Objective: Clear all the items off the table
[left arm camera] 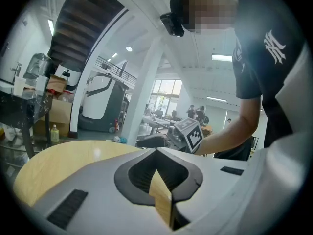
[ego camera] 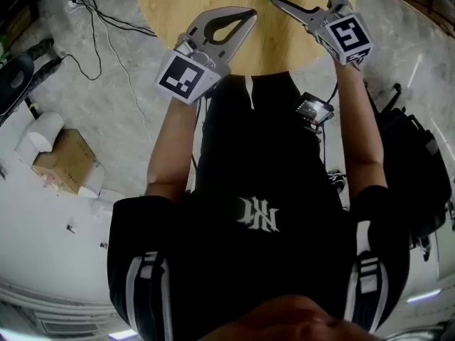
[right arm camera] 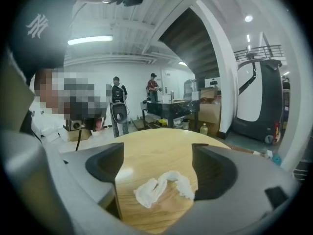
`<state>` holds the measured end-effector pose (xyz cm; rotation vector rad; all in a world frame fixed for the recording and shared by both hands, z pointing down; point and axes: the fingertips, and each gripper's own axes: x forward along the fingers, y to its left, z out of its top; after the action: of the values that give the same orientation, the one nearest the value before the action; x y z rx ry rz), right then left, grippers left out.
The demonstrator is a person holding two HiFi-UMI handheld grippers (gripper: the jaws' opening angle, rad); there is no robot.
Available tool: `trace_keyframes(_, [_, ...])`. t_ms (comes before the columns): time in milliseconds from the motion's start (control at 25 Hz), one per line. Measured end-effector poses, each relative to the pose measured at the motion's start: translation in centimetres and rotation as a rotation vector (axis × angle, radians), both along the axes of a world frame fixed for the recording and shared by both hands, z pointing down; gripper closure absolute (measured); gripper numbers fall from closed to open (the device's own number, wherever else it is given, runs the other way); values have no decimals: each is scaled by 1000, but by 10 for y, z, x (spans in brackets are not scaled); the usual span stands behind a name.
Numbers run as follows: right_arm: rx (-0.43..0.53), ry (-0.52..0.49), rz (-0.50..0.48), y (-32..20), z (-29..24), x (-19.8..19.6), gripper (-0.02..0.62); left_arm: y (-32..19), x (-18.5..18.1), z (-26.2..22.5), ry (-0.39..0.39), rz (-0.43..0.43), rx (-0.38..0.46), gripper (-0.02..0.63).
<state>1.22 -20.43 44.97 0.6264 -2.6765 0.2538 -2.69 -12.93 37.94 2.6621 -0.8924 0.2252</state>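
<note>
Right tongs (right arm camera: 156, 155) wide, framing crumpled tissue (right arm camera: 159, 189); left tongs (left arm camera: 157, 154) shut, empty.
Lower to the worktop (right arm camera: 146, 146), straddle the tissue, then pinch.

Setting: large open lab or workshop hall, not a home.
Landmark: round wooden table (ego camera: 213, 6).
Beside the table, on a pale stone floor (ego camera: 128, 112): loose cables (ego camera: 117, 20) and a cardboard box (ego camera: 67, 163).
Beyond the table: white pillar (left arm camera: 142, 97), dark stair underside (left arm camera: 83, 23), railed mezzanine (left arm camera: 115, 71), large white-and-black machine (left arm camera: 100, 102), stacked boxes (right arm camera: 210, 109) with a bottle (right arm camera: 203, 129) in front.
Farther beyond the table: black bench (right arm camera: 171, 107) loaded with gear, people standing (right arm camera: 117, 104), tall windows (left arm camera: 166, 89).
Above the table: strip lights (left arm camera: 222, 58) on a high white ceiling.
</note>
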Motion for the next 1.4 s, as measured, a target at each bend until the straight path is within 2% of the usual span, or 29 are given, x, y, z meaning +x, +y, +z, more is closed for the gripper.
trace_keyframes(120, [-5,37,-32,-10,23,-13,153,-7,-4,14,-13,-11,-22,595])
trace_keyframes(160, [-16,51,-50,-11,33,-15,63,-9,-3,19,-12,-18,-27,595])
trace_keyframes(400, [-70,185,-154,-10,85,-9,58,-12,11,43,-18,-43,-67,595])
trace_keyframes(520, [-83,214,-166,-8,95,-20,58,-10,1,49,-9,-56,-86,595])
trace_keyframes(680, [-85,242,-173,-12,108,0,63,-14,17,54,-10,-64,-88,595])
trace_keyframes(760, [-87,246,-171,-12,112,5,106,-14,21,56,-2,-70,-94,595])
trace_keyframes(880, [-90,266,-176,-9,118,6,107,-11,19,59,0,-78,-108,595])
trace_keyframes(920, [-91,274,-178,-8,120,6,133,-11,18,60,-1,-79,-109,595])
trace_keyframes(1080, [-92,299,-174,-7,122,8,265,-10,15,58,-6,-77,-101,595])
trace_keyframes(1200, [-84,312,-152,-10,122,12,424,-9,16,54,-5,-77,-97,595])
trace_keyframes(1400, [-74,301,-120,-1,116,12,462,8,12,49,-22,-73,-75,595])
